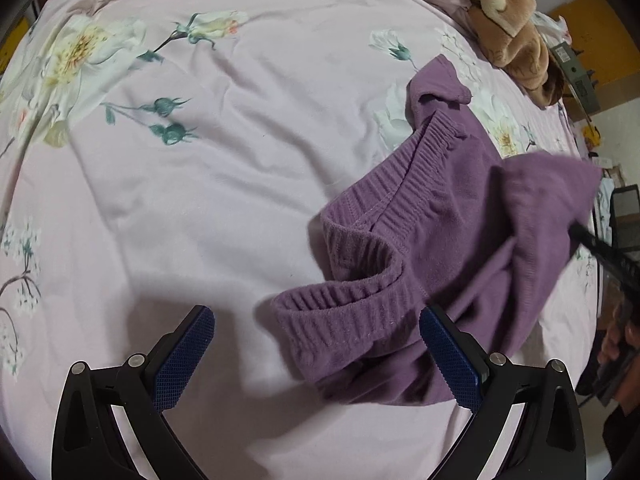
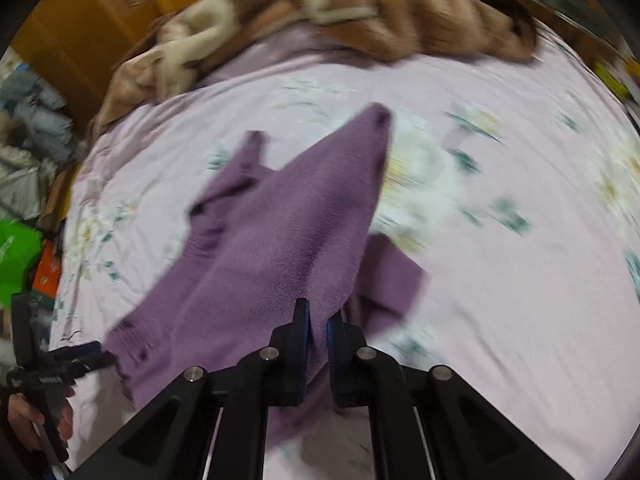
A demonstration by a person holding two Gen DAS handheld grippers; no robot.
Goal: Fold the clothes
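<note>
Purple knit garment (image 1: 432, 240) lies crumpled on the pink floral bedsheet (image 1: 200, 200), right of centre in the left wrist view. It has ribbed elastic bands, looks like pants or a sweater, can't tell which. One ribbed opening (image 1: 344, 300) gapes toward the left gripper.

Left gripper (image 1: 316, 360) has its jaws spread wide, nothing between the pads. It hovers just above the sheet with the ribbed edge partly between the fingers, right pad (image 1: 448, 356) just beside or touching the cloth. Probably lined up to grab that band.

Right gripper (image 2: 318, 328) has its jaws pressed together, pinching a fold of the purple fabric. The cloth runs up and away from the pinch in a taut ridge, so this end looks lifted off the bed, likely to stretch the garment flat before folding. Right wrist view is motion-blurred.

Brown plush blanket (image 2: 360, 12) is heaped at the far end of the bed, well apart from the garment. Wooden wardrobe (image 2: 80, 40) and floor clutter sit beyond the bed edge.

Judgement: early stage, garment not yet spread, no fold made. Risk: one-sided pull bunches the cloth more.
</note>
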